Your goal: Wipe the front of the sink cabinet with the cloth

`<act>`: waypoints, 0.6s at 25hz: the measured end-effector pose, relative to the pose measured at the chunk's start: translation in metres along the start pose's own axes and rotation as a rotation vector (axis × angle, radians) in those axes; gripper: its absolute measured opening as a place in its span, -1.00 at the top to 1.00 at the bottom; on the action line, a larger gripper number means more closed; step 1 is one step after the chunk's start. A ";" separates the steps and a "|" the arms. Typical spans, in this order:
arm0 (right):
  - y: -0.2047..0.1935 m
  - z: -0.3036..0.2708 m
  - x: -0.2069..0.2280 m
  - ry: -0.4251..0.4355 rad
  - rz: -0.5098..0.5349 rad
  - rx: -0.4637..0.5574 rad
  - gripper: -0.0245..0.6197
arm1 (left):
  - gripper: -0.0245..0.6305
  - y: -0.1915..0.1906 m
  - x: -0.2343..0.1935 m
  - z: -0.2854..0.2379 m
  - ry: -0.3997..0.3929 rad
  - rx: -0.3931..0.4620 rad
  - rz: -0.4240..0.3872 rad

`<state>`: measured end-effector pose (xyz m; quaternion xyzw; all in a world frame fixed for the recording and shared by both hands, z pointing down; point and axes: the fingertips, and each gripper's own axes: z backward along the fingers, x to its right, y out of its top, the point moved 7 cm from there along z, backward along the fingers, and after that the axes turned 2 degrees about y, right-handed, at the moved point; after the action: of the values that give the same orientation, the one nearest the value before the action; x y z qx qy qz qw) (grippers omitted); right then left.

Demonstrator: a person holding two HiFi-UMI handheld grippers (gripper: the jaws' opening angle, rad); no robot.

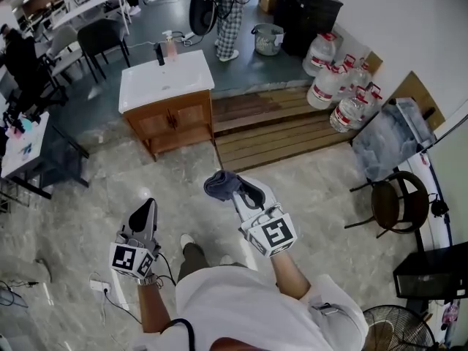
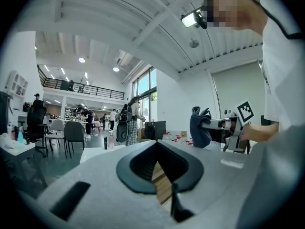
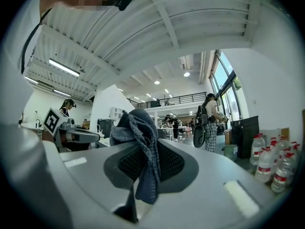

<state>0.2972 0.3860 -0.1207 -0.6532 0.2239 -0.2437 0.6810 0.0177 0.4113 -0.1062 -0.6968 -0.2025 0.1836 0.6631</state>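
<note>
1. The right gripper (image 1: 240,190) was clamped tight on the blue cloth (image 1: 220,184), which bunched up past the jaw tips.
2. The left gripper (image 1: 145,212) had its jaws pressed together with nothing in them.
3. The sink cabinet (image 1: 172,120) stood well apart from both grippers, up ahead, with its wooden doors facing the person.
4. So I'd say this was the approach step and no wiping had started. Next move imo: walk up, crouch down, and press the cloth flat against the doors.
</note>
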 end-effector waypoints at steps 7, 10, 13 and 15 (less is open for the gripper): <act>-0.008 -0.023 0.023 -0.027 0.000 0.019 0.77 | 0.92 -0.007 -0.020 -0.035 -0.024 0.013 -0.013; -0.015 -0.046 0.032 -0.045 -0.008 0.023 0.77 | 0.92 -0.010 -0.043 -0.054 -0.036 0.012 -0.017; -0.023 -0.083 0.038 -0.048 -0.025 0.001 0.77 | 0.92 -0.013 -0.076 -0.074 -0.040 0.004 0.002; -0.027 -0.113 0.040 -0.041 -0.035 -0.014 0.77 | 0.92 -0.016 -0.101 -0.088 -0.045 -0.006 0.012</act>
<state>0.2573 0.2724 -0.0980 -0.6666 0.2002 -0.2404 0.6765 -0.0223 0.2840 -0.0871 -0.6958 -0.2137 0.2029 0.6550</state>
